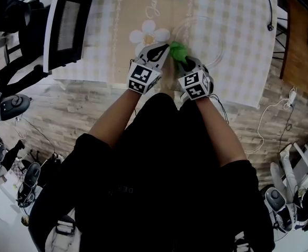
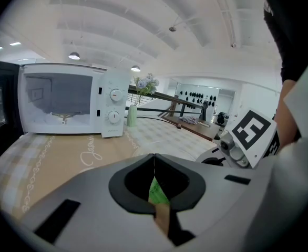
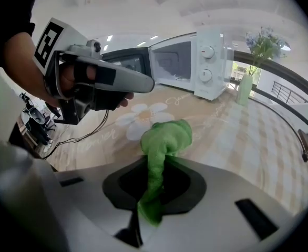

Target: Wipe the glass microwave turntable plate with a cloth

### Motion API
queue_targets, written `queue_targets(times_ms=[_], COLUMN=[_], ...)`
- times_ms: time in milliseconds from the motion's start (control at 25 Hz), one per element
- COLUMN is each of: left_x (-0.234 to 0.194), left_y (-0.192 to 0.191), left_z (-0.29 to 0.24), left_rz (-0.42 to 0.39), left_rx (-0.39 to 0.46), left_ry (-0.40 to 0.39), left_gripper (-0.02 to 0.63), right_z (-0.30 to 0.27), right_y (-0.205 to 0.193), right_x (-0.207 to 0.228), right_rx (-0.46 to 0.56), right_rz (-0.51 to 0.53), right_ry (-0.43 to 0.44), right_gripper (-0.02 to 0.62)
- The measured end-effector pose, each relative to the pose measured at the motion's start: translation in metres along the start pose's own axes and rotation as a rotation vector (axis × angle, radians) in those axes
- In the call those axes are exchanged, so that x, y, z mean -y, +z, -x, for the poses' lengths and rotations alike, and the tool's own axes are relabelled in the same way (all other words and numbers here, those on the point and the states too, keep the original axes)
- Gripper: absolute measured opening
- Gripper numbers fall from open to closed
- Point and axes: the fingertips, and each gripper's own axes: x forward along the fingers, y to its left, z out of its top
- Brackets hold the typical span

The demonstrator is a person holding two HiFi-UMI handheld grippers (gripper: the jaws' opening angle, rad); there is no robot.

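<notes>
Glass plate (image 1: 209, 33) partly behind green cloth (image 1: 178, 51) (microwave (image 1: 70, 25) well left)

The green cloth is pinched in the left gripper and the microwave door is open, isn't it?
Not quite. The green cloth is pinched in the right gripper; the right gripper view shows it between those jaws. The microwave door is open, as you said.

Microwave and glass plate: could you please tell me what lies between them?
In the head view, a daisy printed on the tablecloth lies between the microwave and the glass plate, with the left tool reaching near the plate's rim.
</notes>
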Motion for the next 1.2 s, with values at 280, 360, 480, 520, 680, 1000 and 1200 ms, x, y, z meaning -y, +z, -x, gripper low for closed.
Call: queue_targets(times_ms=[280,360,480,520,680,1000,1200], left_x=[0.023,0.029,0.038,0.042,0.055,0.080,0.093], left_y=[-0.003,-0.002,-0.002,-0.001,-0.001,0.011,0.031], left_z=[-0.006,-0.006,-0.007,-0.007,-0.009,-0.004,0.006], left_rz=[0.000,-0.003,0.002,0.004,-0.015,-0.035,-0.050], left_rx=[-0.004,-0.002,0.003,0.005,0.005,0.030,0.080], left_ry=[-0.004,-0.001,0.007,0.008,0.002,-0.001,0.008], left_gripper=[0.020,0.020,0.020,0.020,0.020,0.020,0.020], right_z=[0.015,0.020,0.029,0.032,0.041,0.061,0.073], right_y=[-0.018,-0.025,-0.036,-0.040,-0.054,-0.078,-0.079], right_x=[0.014,0.018,0.028,0.031,0.048,0.079,0.088], right_rx=[-0.001,-0.006,-0.013,-0.015,-0.021,-0.032,-0.047], right_rz=[0.002,-0.002,-0.017,-0.018,-0.033,-0.087,-0.093], right_ry=[-0.027,-0.035,-0.051,-0.055,-0.075,-0.119,-0.111], right_gripper=[0.057,0.057,0.057,0.057,0.057,0.057,0.057])
